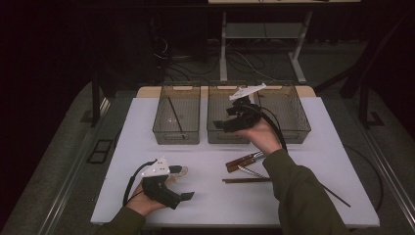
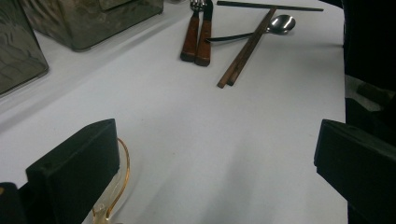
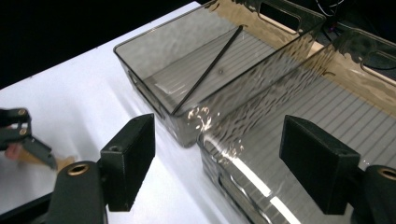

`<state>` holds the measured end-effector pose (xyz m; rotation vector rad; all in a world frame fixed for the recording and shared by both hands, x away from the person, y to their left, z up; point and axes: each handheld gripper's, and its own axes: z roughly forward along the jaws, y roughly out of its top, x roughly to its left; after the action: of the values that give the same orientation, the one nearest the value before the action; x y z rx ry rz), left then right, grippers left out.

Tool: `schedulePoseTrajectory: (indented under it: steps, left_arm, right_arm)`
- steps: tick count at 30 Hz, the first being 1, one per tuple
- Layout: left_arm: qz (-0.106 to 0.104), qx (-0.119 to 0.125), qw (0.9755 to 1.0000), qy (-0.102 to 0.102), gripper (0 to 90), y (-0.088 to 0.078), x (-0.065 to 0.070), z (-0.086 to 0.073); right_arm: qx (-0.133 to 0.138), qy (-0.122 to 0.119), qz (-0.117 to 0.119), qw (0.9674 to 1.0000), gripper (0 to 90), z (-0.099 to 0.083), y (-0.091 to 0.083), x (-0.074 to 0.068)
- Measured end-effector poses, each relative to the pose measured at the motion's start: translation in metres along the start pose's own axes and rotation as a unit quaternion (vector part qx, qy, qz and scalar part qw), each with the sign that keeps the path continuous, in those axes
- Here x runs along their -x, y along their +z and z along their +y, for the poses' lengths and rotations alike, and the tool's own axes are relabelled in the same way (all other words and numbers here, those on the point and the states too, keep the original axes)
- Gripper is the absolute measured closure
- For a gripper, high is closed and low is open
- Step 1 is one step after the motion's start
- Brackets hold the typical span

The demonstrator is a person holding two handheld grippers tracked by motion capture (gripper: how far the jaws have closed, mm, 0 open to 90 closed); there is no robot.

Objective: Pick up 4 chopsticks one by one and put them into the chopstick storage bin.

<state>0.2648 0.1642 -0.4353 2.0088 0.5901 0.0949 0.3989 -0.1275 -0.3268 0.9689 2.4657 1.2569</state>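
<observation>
- Work in hand: sorting cutlery from the table (image 1: 147, 147) into three clear bins.
- Right gripper (image 1: 234, 119): over the middle bin (image 1: 215, 128), jaws wide, nothing between them.
- Left gripper (image 1: 183, 196): low over the near left of the table, jaws wide and empty; a thin amber loop (image 2: 122, 179) lies by one jaw, and what it belongs to cannot be told.
- Left bin (image 3: 154, 70): holds one dark chopstick (image 3: 208, 70), leaning corner to corner.
- Items still on the table, near the right forearm: two wood-handled pieces (image 2: 197, 39), one a fork; a spoon (image 2: 275, 25); a chopstick pair (image 2: 245, 49) lying across the spoon's stem; one more dark chopstick (image 2: 271, 6) beyond.
- Handling, judged: all light and stiff, none fragile. The spoon is smooth metal, likely slippery; best pinched across the stem near the middle. Wooden handles should give better friction; grip mid-handle. Chopsticks are thin and low on the table; take them singly, at mid-length, so they hang level.
</observation>
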Motion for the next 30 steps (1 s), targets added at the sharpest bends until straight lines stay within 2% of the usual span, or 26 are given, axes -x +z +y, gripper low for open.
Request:
schedulePoseTrajectory:
  steps: [9,12,22,30]
  left_arm:
    - [0.001,-0.004,1.0000,0.004,0.0,0.000,-0.001,0.000]
    - [0.001,-0.002,1.0000,0.004,0.0,-0.001,-0.001,0.000]
    - [0.003,-0.001,1.0000,0.004,0.0,-0.001,-0.001,0.000]
    - [0.005,-0.002,1.0000,0.004,0.0,0.000,-0.001,-0.001]
  right_arm:
    - [0.005,-0.009,0.006,0.9999,25.6,-0.024,-0.021,0.005]
    - [0.007,-0.002,0.012,0.9999,25.4,-0.035,-0.028,0.009]
    - [0.019,0.012,0.008,0.9997,25.4,-0.077,-0.056,0.023]
    - [0.008,0.034,0.005,0.9994,26.0,-0.112,-0.076,0.035]
